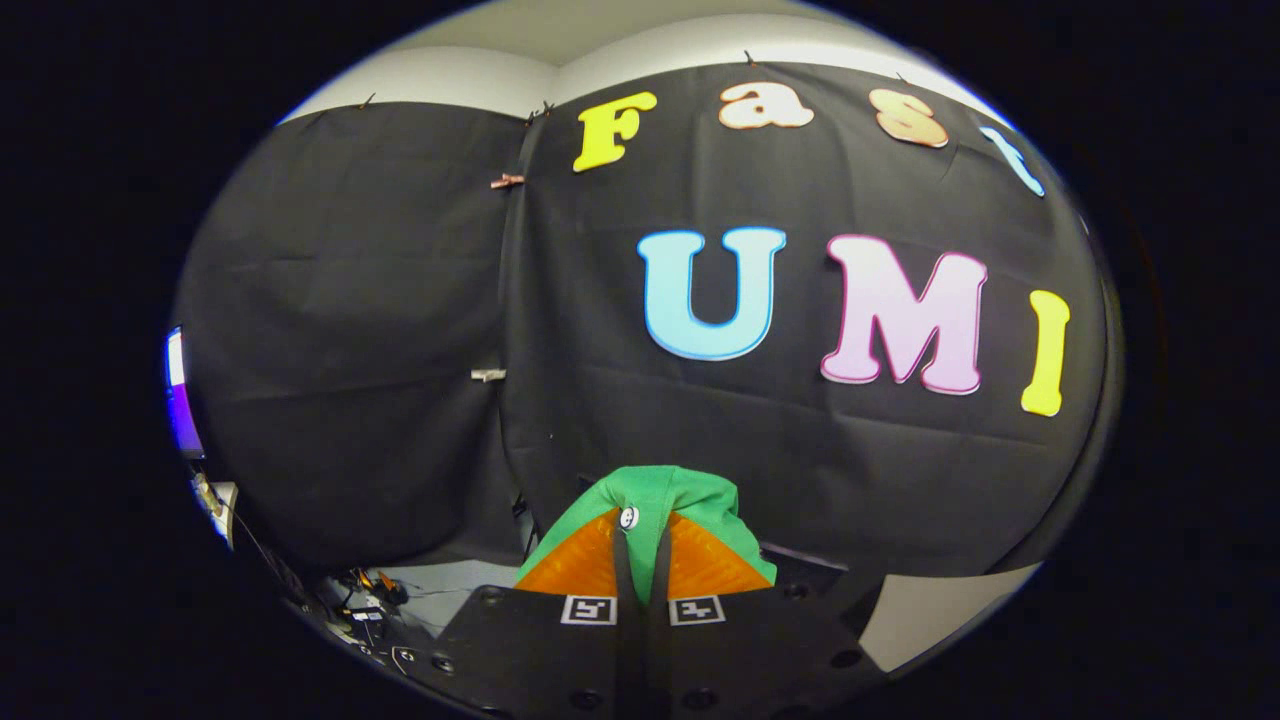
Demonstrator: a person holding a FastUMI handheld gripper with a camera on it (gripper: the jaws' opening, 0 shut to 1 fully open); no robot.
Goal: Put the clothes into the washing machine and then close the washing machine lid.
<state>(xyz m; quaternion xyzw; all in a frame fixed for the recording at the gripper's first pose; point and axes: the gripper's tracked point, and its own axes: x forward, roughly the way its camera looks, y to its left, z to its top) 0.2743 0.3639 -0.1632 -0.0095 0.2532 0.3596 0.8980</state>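
**Inspector A:** We found the booth wall (400, 330) taking up the far scene, which suggested the tool was raised and carried level. Some cables lay low at the left (370, 600).

**Inspector B:** Agreed. We noted the green garment (655, 490) bunched over the fingertips, the gripper (640, 560) clenched on it with both fingers nearly together, we judged for carrying. We saw no washing machine.

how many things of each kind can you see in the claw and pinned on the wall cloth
green garment, gripped between the fingers of the claw: 1
clips on the black wall cloth, one higher and one lower along the seam: 2
total: 3
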